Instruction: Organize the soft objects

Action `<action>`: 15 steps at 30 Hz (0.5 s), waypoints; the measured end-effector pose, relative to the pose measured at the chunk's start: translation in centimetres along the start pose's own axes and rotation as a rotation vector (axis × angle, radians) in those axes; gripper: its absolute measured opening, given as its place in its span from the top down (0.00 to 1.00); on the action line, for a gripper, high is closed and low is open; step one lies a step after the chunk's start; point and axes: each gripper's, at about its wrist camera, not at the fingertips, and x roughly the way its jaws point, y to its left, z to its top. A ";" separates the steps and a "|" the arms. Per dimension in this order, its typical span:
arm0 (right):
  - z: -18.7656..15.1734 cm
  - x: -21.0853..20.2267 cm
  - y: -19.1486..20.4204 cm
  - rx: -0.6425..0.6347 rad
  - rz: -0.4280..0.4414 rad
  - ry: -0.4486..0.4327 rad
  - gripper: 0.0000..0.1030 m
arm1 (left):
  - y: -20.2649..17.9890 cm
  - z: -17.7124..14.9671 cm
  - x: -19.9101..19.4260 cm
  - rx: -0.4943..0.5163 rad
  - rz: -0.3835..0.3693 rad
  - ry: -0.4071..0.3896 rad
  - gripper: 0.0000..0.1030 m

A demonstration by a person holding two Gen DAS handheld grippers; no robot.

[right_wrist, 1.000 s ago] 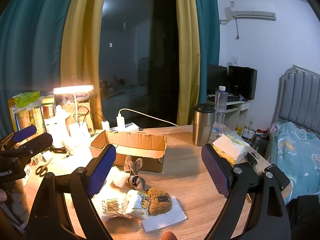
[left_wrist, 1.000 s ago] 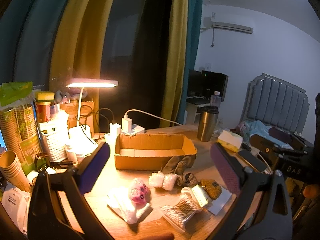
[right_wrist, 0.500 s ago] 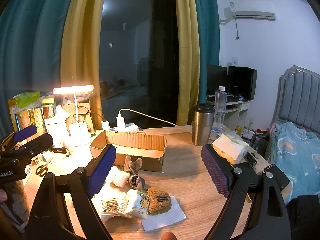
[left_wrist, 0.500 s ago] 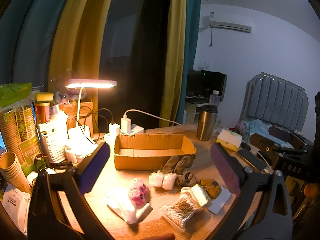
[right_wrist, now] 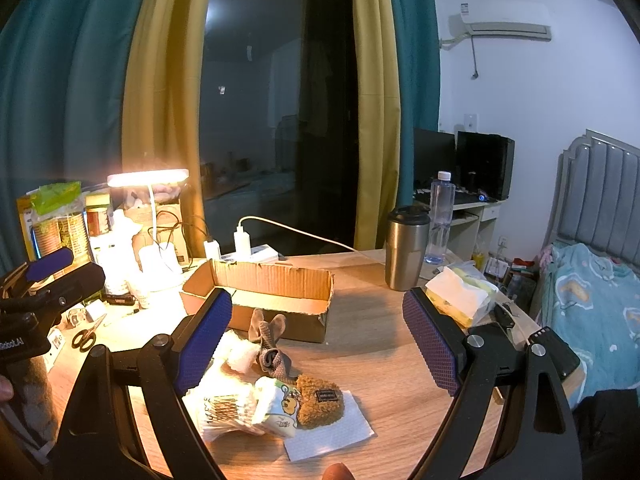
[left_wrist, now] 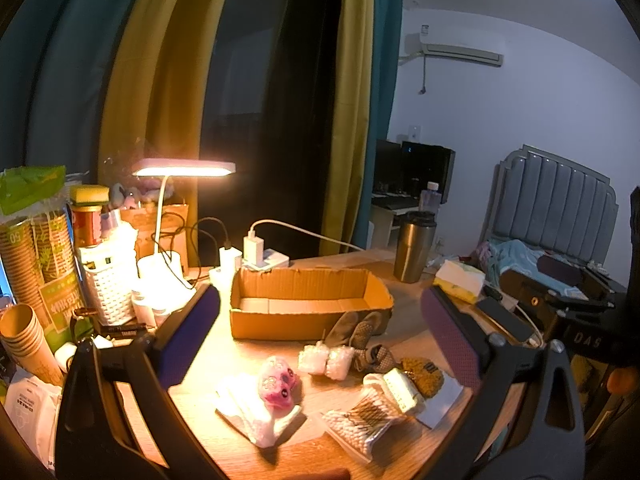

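Observation:
An open, empty cardboard box [left_wrist: 308, 304] [right_wrist: 272, 292] sits mid-table. In front of it lie soft items: a pink toy [left_wrist: 278, 380] on white cloth [left_wrist: 256, 412], white puffs [left_wrist: 326, 362], grey socks [left_wrist: 360, 332] [right_wrist: 270, 340], a brown plush pouch [left_wrist: 422, 376] [right_wrist: 320, 400], a tissue pack [right_wrist: 276, 404] and a cotton swab bag [left_wrist: 368, 416] [right_wrist: 226, 404]. My left gripper [left_wrist: 320, 340] is open and empty, held above the items. My right gripper [right_wrist: 318, 344] is open and empty, above the pile.
A lit desk lamp [left_wrist: 184, 170], white basket [left_wrist: 110, 284], paper cups [left_wrist: 24, 336] and chargers [left_wrist: 254, 248] crowd the left and back. A steel tumbler [right_wrist: 406, 248], tissue box [right_wrist: 460, 296] and scissors [right_wrist: 86, 334] are on the table. A bed [right_wrist: 592, 292] stands right.

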 end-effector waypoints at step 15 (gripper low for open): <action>-0.1 -0.2 0.2 -0.012 0.008 -0.006 0.13 | 0.1 0.1 -0.2 0.004 0.000 -0.003 0.02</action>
